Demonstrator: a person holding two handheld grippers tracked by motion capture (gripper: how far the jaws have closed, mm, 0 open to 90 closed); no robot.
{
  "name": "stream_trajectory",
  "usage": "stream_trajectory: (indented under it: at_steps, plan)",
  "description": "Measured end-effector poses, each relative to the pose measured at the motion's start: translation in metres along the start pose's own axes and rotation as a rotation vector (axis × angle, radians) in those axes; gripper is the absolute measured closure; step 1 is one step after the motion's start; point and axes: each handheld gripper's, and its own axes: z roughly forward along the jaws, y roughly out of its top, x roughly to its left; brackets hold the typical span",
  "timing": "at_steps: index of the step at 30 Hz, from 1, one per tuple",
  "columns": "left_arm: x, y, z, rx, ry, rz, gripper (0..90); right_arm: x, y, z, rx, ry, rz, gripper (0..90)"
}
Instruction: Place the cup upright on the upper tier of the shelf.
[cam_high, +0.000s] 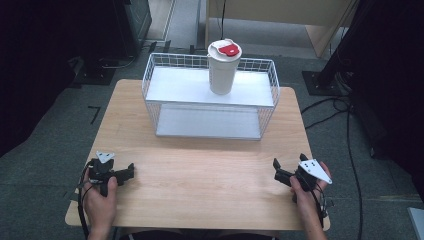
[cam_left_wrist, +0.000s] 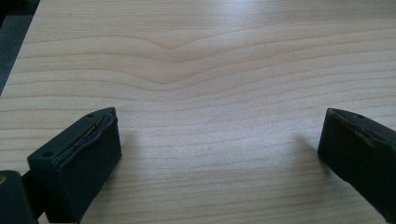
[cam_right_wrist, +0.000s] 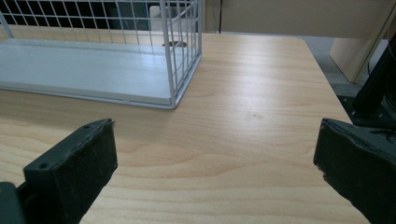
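Note:
A white cup (cam_high: 222, 74) with a red-and-white lid stands upright on the upper level of a white wire shelf rack (cam_high: 150, 80) at the back of the wooden table (cam_high: 200, 175). My left gripper (cam_high: 129, 172) rests near the front left of the table, held by a hand, and it is open with nothing in it. In the left gripper view its jaws stand wide apart over bare wood (cam_left_wrist: 219, 121). My right gripper (cam_high: 276, 172) sits at the front right, also open and empty (cam_right_wrist: 217, 128). The rack's lower shelf (cam_right_wrist: 93, 70) lies ahead and to the left of it.
The table's right edge (cam_right_wrist: 327, 79) and front edge (cam_high: 200, 227) are close to the grippers. Dark equipment stands (cam_high: 100, 65) and cables (cam_high: 345, 130) lie on the grey floor around the table. A wooden cabinet (cam_high: 280, 12) stands behind it.

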Motion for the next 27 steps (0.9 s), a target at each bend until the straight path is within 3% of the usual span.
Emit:
stream_trajectory:
  at_steps: [23, 27]
  plan:
    - [0.000, 0.000, 0.000, 0.000, 0.001, 0.001, 0.0, -0.034, -0.022, -0.029, 0.056, -0.081, 0.007, 0.0]
    - [0.000, 0.000, 0.000, 0.000, 0.001, 0.002, 0.0, -0.039, -0.023, -0.032, 0.095, -0.083, 0.011, 0.0]
